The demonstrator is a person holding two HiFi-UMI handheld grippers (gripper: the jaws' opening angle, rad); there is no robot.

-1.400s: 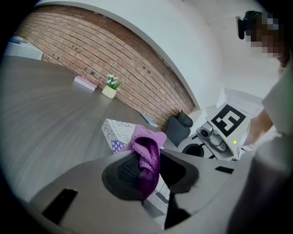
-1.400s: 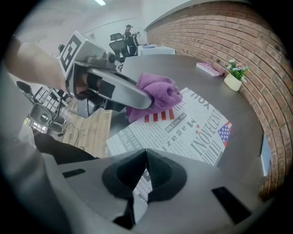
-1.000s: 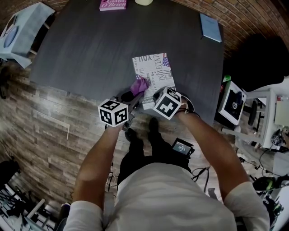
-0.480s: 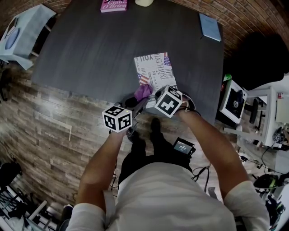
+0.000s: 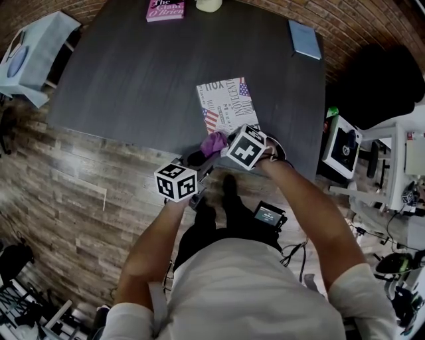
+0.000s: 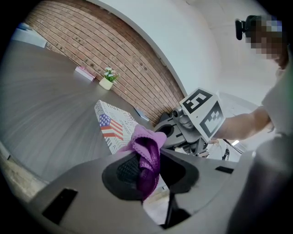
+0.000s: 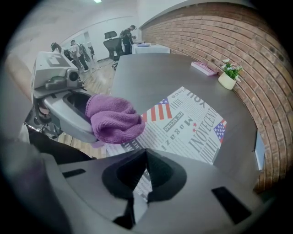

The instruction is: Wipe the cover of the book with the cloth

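Dark grey table (image 5: 133, 73) on a plank floor (image 5: 66, 179), with a brick wall (image 5: 372, 26) curving round the top right of the head view. Along the table's far edge, from left to right: a pink book (image 5: 165, 9), a small plant pot (image 5: 210, 4) and, nearer the right corner, a blue book (image 5: 305, 40).

Just right of centre, close to the near edge of the table, lies the book (image 5: 226, 103), flat, its cover printed with newsprint lettering and small flags.

Lower left of centre, the left gripper (image 6: 145, 170), nearly level and aimed toward the book, clenched on a purple cloth (image 6: 146, 148). Bunched between the pads, with a loose end hanging below them. In the head view, cloth at the book's near left corner; cannot tell whether touching the cover.

Immediately to the right, the right gripper (image 7: 145, 176), pointed steeply down over the near edge of the book. Jaws pressed together with nothing between them; only the printed cover visible past the tips.
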